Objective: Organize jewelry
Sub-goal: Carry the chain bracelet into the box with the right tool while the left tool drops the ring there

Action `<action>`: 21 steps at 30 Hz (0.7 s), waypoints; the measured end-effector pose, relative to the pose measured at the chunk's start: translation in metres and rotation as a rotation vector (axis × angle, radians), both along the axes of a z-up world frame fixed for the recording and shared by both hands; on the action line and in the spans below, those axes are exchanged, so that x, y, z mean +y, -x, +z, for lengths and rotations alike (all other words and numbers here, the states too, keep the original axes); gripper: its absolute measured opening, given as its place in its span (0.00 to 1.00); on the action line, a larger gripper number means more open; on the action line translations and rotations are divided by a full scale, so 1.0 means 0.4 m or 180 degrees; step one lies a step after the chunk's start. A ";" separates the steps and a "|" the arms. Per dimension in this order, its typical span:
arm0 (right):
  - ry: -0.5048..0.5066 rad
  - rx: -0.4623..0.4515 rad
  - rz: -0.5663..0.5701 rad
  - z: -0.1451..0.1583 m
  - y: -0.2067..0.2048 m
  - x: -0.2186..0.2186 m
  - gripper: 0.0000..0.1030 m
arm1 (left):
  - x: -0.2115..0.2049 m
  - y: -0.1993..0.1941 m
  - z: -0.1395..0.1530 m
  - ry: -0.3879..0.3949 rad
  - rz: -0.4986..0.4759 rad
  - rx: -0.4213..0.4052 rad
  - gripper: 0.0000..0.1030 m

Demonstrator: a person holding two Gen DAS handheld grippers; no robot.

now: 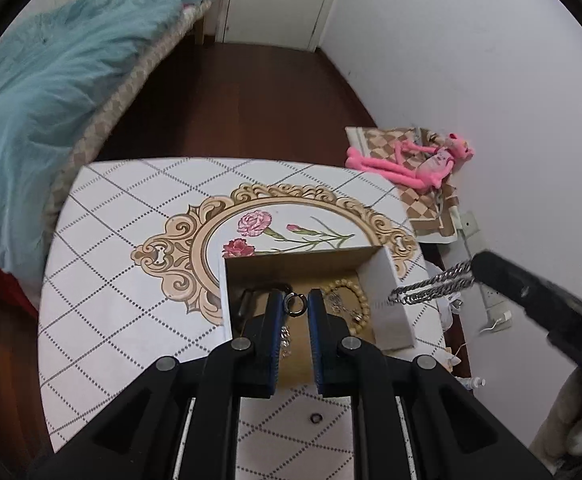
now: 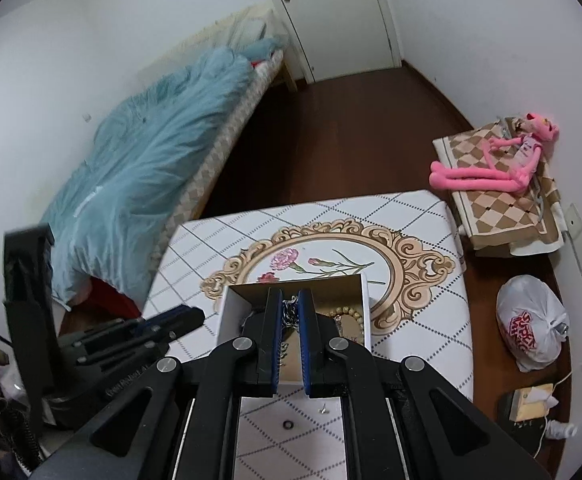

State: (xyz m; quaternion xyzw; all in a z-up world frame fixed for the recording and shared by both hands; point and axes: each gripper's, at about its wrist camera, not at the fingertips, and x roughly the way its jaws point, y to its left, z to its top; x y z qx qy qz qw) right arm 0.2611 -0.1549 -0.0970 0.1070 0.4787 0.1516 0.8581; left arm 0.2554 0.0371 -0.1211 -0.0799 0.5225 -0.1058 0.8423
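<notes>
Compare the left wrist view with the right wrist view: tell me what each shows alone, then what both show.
Only the left wrist view shows the small ring pinched in the left hand-held gripper. Only the right wrist view shows the white plastic bag on the floor. Both show the open box, the beaded bracelet inside it, and the silver chain held by the right hand-held gripper.

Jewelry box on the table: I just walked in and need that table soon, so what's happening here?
A person holding two grippers is sorting jewelry into the open cardboard box. The left gripper holds a small dark ring over the box. The right gripper is shut on a silver chain that hangs beside the box's right wall. A beaded bracelet already lies inside. Another small ring is on the tablecloth in front of the box.
</notes>
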 end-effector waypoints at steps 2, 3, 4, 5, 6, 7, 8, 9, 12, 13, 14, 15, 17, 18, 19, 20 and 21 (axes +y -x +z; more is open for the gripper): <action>0.0014 0.0124 0.0024 -0.033 -0.036 0.007 0.08 | 0.005 -0.036 -0.029 0.0033 -0.0007 0.0140 0.10; 0.0028 0.0188 0.0034 -0.051 -0.055 0.010 0.08 | 0.009 -0.047 -0.038 0.0061 -0.0001 0.0190 0.10; 0.0053 0.0233 0.0046 -0.065 -0.070 0.014 0.08 | 0.011 -0.059 -0.050 0.0101 -0.0011 0.0258 0.10; 0.0078 0.0274 0.0064 -0.078 -0.082 0.018 0.08 | 0.012 -0.071 -0.062 0.0121 -0.0022 0.0324 0.10; 0.0112 0.0311 0.0068 -0.091 -0.096 0.021 0.08 | 0.011 -0.085 -0.076 0.0117 -0.0020 0.0397 0.10; 0.0139 0.0353 0.0094 -0.104 -0.110 0.023 0.08 | 0.011 -0.094 -0.087 0.0111 -0.0028 0.0454 0.10; 0.0168 0.0382 0.0107 -0.112 -0.119 0.026 0.08 | 0.007 -0.101 -0.094 0.0101 -0.0042 0.0498 0.10; 0.0199 0.0420 0.0124 -0.122 -0.131 0.029 0.08 | 0.005 -0.109 -0.102 0.0068 -0.0034 0.0558 0.11; 0.0223 0.0533 0.0187 -0.144 -0.162 0.034 0.08 | 0.004 -0.123 -0.119 0.0044 -0.0009 0.0709 0.11; 0.0213 0.0595 0.0206 -0.152 -0.173 0.034 0.08 | 0.006 -0.126 -0.122 0.0042 0.0008 0.0735 0.12; 0.0199 0.0630 0.0197 -0.158 -0.181 0.032 0.08 | 0.010 -0.130 -0.123 0.0022 0.0036 0.0747 0.12; 0.0190 0.0663 0.0191 -0.163 -0.189 0.030 0.09 | 0.014 -0.133 -0.122 -0.0032 0.0067 0.0755 0.13; 0.0178 0.0752 0.0211 -0.173 -0.202 0.029 0.09 | 0.019 -0.135 -0.117 -0.0113 0.0093 0.0724 0.24; 0.0187 0.0801 0.0218 -0.179 -0.208 0.028 0.09 | 0.026 -0.134 -0.112 -0.0152 0.0134 0.0681 0.42; 0.0183 0.0830 0.0218 -0.183 -0.211 0.026 0.10 | 0.030 -0.135 -0.108 -0.0191 0.0163 0.0649 0.66; 0.0173 0.0839 0.0220 -0.184 -0.212 0.024 0.12 | 0.036 -0.131 -0.101 -0.0213 0.0184 0.0589 0.72; 0.0176 0.0840 0.0215 -0.184 -0.211 0.021 0.21 | 0.042 -0.132 -0.097 -0.0222 0.0203 0.0550 0.72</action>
